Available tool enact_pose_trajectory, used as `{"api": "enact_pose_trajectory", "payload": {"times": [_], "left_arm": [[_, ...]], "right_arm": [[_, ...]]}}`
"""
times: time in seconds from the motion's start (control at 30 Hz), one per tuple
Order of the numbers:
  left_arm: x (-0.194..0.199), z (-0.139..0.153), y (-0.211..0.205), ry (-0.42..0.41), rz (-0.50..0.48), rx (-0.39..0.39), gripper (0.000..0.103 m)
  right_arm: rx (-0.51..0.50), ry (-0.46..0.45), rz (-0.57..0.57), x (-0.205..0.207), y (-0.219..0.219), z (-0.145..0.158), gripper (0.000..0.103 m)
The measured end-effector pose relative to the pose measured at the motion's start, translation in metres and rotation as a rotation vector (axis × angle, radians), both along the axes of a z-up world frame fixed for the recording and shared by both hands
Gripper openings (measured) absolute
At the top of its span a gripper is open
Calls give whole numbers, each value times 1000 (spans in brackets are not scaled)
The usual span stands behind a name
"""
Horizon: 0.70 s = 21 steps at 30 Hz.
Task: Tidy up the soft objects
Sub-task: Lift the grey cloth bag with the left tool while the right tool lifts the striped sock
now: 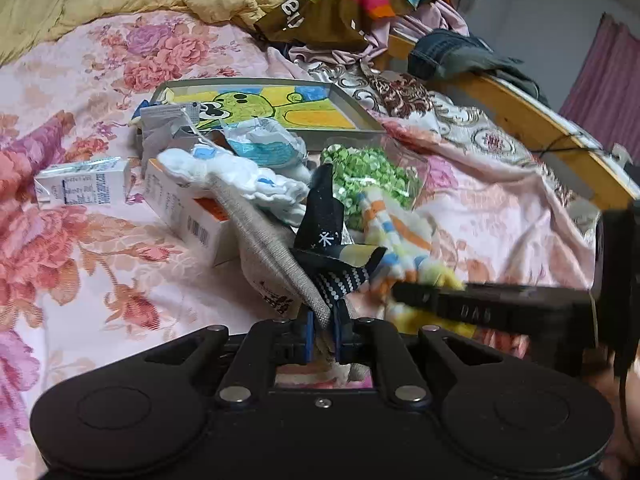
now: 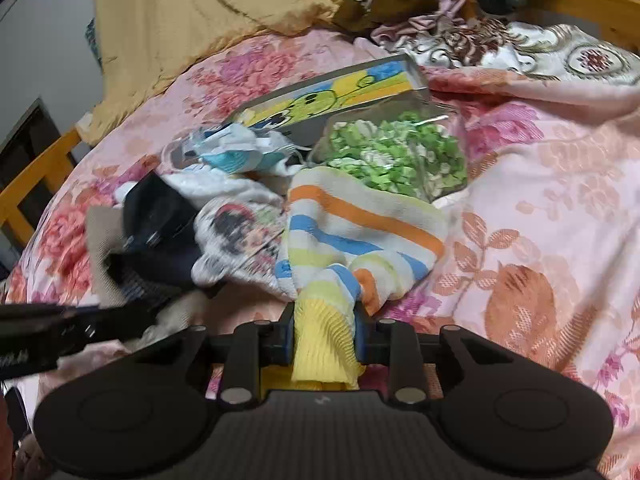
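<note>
My left gripper (image 1: pixel 325 330) is shut on a grey sock (image 1: pixel 272 248), which lies together with a dark navy sock (image 1: pixel 324 220) over the pile on the bed. My right gripper (image 2: pixel 323 330) is shut on the yellow cuff of a striped sock (image 2: pixel 360 232) with orange, blue and yellow bands. That gripper and sock also show at the right of the left wrist view (image 1: pixel 416 264). A white sock with a cartoon print (image 2: pixel 240 236) lies beside the striped one. A white cloth (image 1: pixel 240 176) lies behind.
A framed cartoon picture (image 1: pixel 280 108), a clear bag of green pieces (image 2: pixel 396 156), cardboard cartons (image 1: pixel 80 186) and crumpled wrappers (image 1: pixel 264 144) lie on the floral bedsheet (image 2: pixel 540 220). Clothes (image 1: pixel 360 4) and a yellow blanket (image 2: pixel 208 12) are piled at the back. The wooden bed rail (image 1: pixel 540 120) runs at the right.
</note>
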<state>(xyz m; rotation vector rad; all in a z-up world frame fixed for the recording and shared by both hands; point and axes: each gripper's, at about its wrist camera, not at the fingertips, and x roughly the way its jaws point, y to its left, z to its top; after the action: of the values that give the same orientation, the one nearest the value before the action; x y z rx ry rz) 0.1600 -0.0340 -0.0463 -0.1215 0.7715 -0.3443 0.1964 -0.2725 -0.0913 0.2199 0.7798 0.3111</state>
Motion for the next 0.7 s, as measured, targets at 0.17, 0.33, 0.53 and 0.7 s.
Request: {"api": "enact_pose_trajectory", "payload": {"times": [0.17, 0.33, 0.53, 0.7], "left_arm": [[-10, 1, 6, 29, -50, 43, 9], [-12, 4, -3, 17, -96, 59, 9], [-11, 0, -35, 5, -183, 88, 9], [-14, -10, -53, 2, -220, 151, 11]], "right_arm": [[21, 7, -33, 2, -7, -1, 27], [4, -23, -24, -1, -3, 3, 27], [31, -49, -57, -2, -9, 7, 27], [52, -57, -78, -2, -14, 8, 27]]}}
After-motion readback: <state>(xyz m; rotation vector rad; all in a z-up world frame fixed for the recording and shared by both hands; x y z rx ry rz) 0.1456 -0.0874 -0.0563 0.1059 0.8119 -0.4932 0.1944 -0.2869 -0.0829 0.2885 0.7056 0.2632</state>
